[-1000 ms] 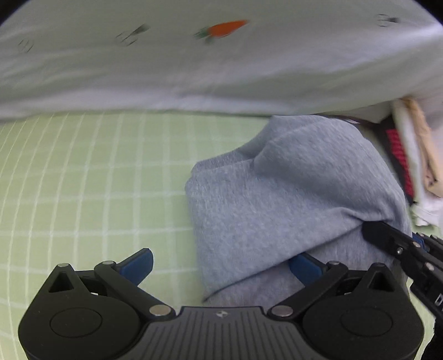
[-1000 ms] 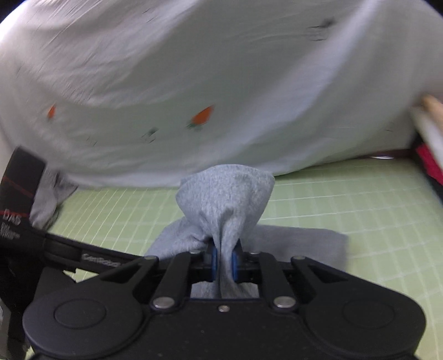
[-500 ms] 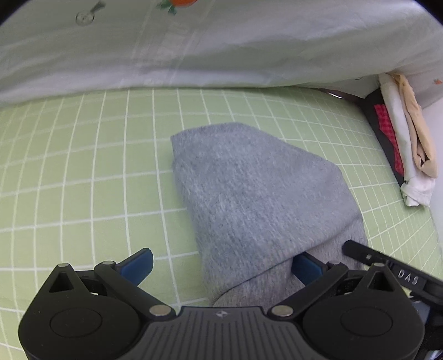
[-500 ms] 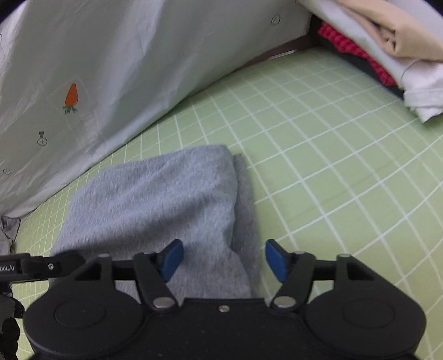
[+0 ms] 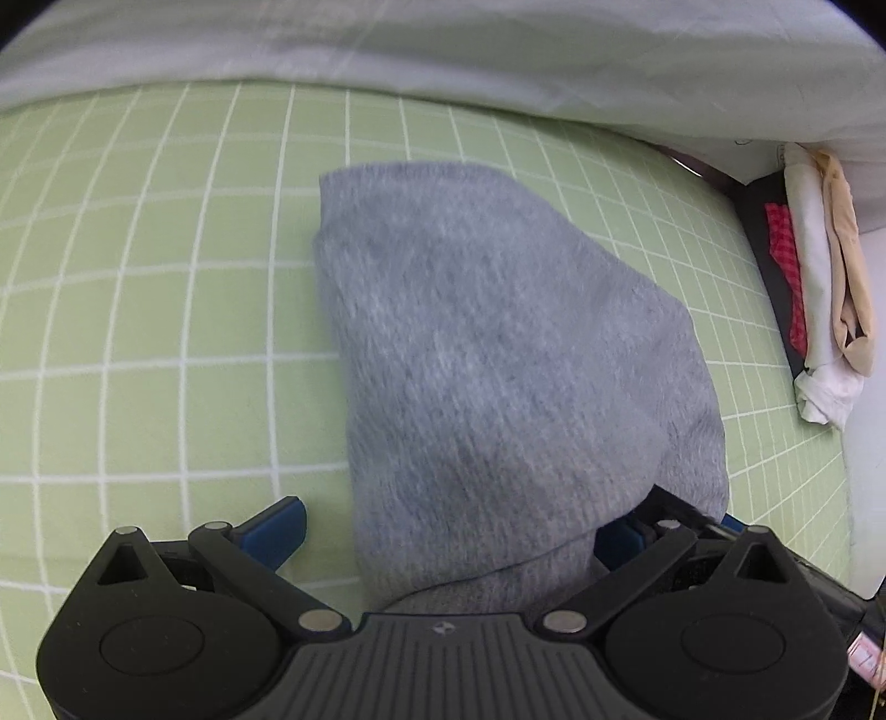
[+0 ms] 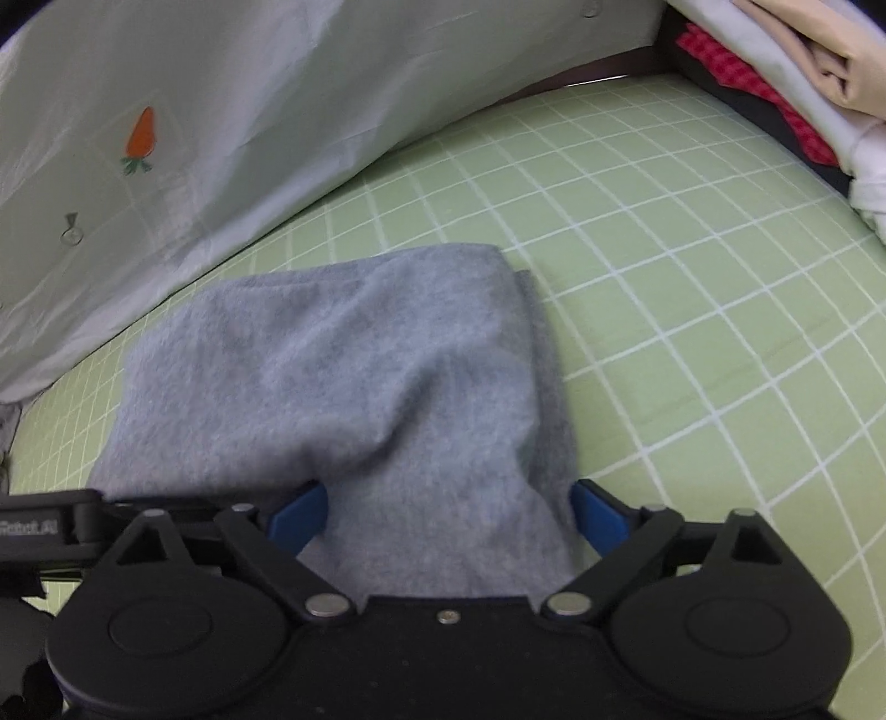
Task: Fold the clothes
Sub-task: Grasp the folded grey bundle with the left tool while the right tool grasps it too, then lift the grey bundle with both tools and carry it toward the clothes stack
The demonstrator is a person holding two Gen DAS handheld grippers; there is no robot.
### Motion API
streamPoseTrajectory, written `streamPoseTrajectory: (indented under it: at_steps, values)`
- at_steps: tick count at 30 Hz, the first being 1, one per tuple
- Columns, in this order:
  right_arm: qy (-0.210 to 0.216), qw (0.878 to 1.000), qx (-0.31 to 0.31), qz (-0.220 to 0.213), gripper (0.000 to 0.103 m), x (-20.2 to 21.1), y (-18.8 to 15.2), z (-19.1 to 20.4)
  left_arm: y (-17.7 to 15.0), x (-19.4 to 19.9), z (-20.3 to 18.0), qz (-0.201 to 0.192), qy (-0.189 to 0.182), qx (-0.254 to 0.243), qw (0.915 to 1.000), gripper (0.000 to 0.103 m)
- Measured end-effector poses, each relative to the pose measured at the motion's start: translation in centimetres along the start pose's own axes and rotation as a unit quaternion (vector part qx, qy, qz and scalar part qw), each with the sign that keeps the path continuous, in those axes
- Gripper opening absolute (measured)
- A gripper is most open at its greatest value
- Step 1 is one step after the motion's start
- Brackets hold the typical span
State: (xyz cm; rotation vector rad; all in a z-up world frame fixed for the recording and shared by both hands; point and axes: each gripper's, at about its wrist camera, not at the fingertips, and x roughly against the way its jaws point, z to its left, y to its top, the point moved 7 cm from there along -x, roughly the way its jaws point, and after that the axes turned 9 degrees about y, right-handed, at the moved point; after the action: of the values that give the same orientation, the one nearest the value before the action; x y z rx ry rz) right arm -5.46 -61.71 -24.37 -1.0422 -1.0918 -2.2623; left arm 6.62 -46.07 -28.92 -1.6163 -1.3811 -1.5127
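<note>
Grey garment: folded, flat on green checked mat, near the pale sheet. Right gripper: jaws spread, released since a second ago, when it pinched the cloth. Left gripper: jaws spread, as before. Clothes pile: far right.

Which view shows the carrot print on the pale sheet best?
The right wrist view: the carrot print sits sharp on the pale sheet. The left wrist view shows only plain sheet, no carrot.
</note>
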Motion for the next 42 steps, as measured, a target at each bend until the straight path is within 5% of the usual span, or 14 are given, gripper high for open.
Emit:
streamPoseTrajectory:
  at_steps: [4,5,7,8,9,16,24,42]
  values:
    - [0.004,1.000,-0.001,-0.005,0.090,-0.1,0.1,0.4,0.0,0.2,-0.1,-0.010,-0.010,0.008,0.9999,0.098]
    - [0.018,1.000,0.001,-0.005,0.076,0.0,0.1,0.7,-0.1,0.3,-0.4,-0.009,-0.020,0.004,0.9998,0.094]
    - [0.041,0.999,-0.010,-0.001,0.048,-0.1,0.1,1.1,-0.2,0.5,-1.0,-0.007,-0.041,-0.005,0.9991,0.064]
    - [0.047,0.999,-0.017,0.003,0.032,-0.2,0.0,1.3,-0.3,0.7,-1.4,-0.012,-0.038,-0.010,0.9991,0.063]
    - [0.053,0.998,-0.022,0.006,0.030,-0.2,-0.1,1.5,-0.4,1.1,-1.7,-0.017,-0.034,-0.015,0.9991,0.058]
    - [0.087,0.996,-0.008,-0.020,0.024,4.2,-0.5,4.2,-1.8,5.7,-3.1,-0.059,-0.053,-0.018,0.9967,0.041]
    - [0.116,0.991,0.019,-0.055,0.023,11.2,-2.9,7.5,-6.4,12.9,-2.7,-0.111,-0.077,-0.003,0.9909,0.040]
    - [0.061,0.995,0.020,-0.082,0.023,20.0,-8.0,7.0,-13.9,18.1,-5.5,-0.129,-0.137,-0.032,0.9816,0.039]
